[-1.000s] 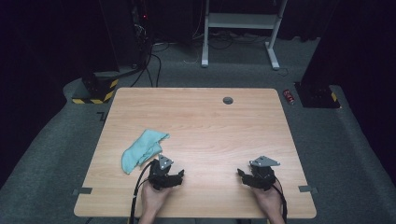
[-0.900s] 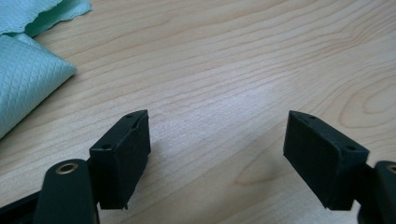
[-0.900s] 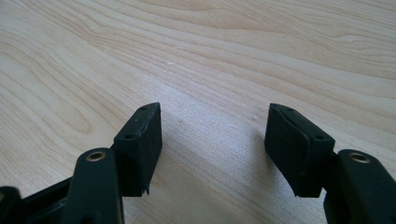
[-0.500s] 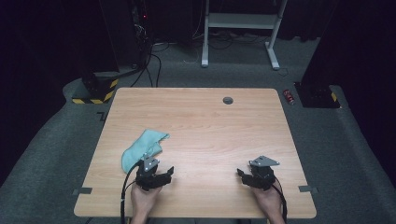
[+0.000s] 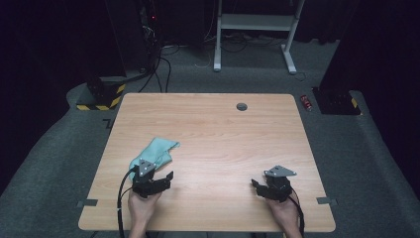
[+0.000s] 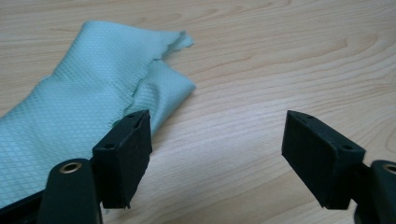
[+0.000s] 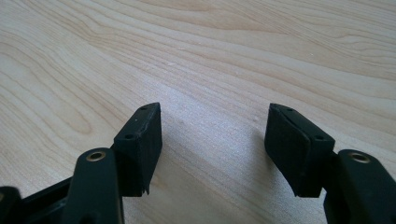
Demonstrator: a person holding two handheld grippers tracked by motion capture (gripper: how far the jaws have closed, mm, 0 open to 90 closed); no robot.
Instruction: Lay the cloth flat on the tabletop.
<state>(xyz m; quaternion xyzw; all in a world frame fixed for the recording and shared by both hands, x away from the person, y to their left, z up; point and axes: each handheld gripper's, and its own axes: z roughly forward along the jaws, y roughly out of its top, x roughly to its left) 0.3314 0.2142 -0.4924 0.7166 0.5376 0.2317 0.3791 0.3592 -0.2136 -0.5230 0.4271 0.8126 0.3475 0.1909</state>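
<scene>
A closing pinch from here would likely catch only one loose layer of the teal cloth (image 6: 79, 93), or nothing, since the left tongs (image 6: 217, 154) gape wide and empty with just their left jaw at its folded edge. The cloth lies ahead-left of them on the bench (image 5: 223, 129). The right tongs (image 7: 215, 144), also wide open and empty, hover well apart over bare wood.

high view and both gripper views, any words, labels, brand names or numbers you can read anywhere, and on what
None can be read.
Crumpled light green waffle-weave cloth: no tag or print in sight.
Light wooden table: bare grain, no lettering.
Left gripper and right gripper: plain black fingers, no markings.
Small red object on the grey floor: too small to tell.
Dark mark on the floor by the table's left edge: too blurred to read.
</scene>
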